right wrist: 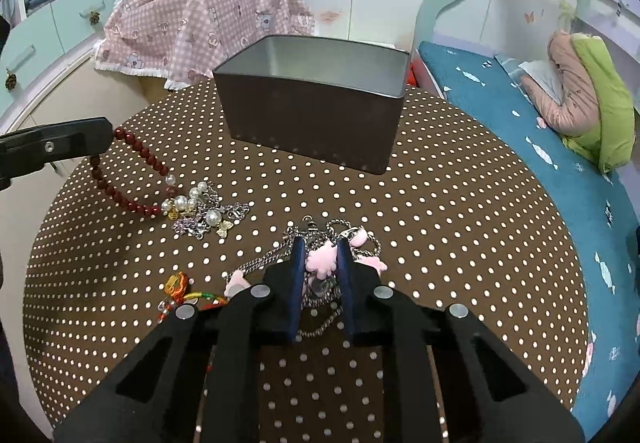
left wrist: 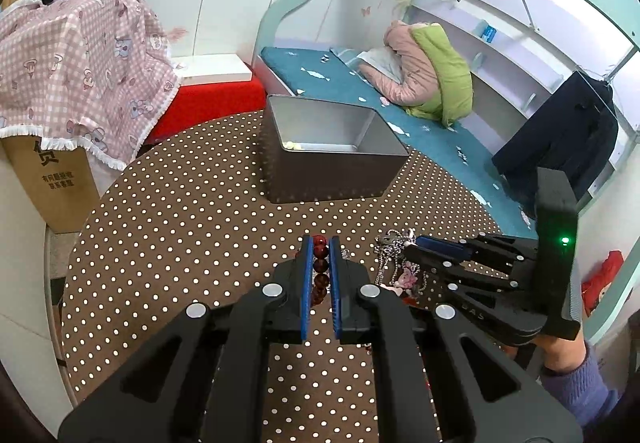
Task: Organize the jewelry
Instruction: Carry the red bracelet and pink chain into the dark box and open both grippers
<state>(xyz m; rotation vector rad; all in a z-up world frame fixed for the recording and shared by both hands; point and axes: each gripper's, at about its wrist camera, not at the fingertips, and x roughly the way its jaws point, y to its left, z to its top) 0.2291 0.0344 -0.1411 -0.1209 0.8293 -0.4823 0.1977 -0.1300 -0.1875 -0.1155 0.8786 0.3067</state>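
Observation:
My left gripper point(left wrist: 320, 243) is shut on a dark red bead bracelet point(left wrist: 321, 267); in the right wrist view the bracelet point(right wrist: 132, 163) is lifted at one end while its pearl end rests on the table. My right gripper point(right wrist: 322, 249) is shut on a silver chain with pink charms point(right wrist: 322, 261), low over the table. The right gripper point(left wrist: 420, 245) also shows in the left wrist view, on the chain point(left wrist: 394, 257). An open grey metal tin point(left wrist: 332, 151) stands behind; it also shows in the right wrist view point(right wrist: 316, 111).
A round table with a brown polka-dot cloth point(right wrist: 460, 223) holds a pile of pearls and silver charms point(right wrist: 204, 213) and a red-orange-green cord charm point(right wrist: 182, 293). A pink checked cloth point(left wrist: 76, 67) covers a box at left. A blue bed point(left wrist: 400, 115) lies at right.

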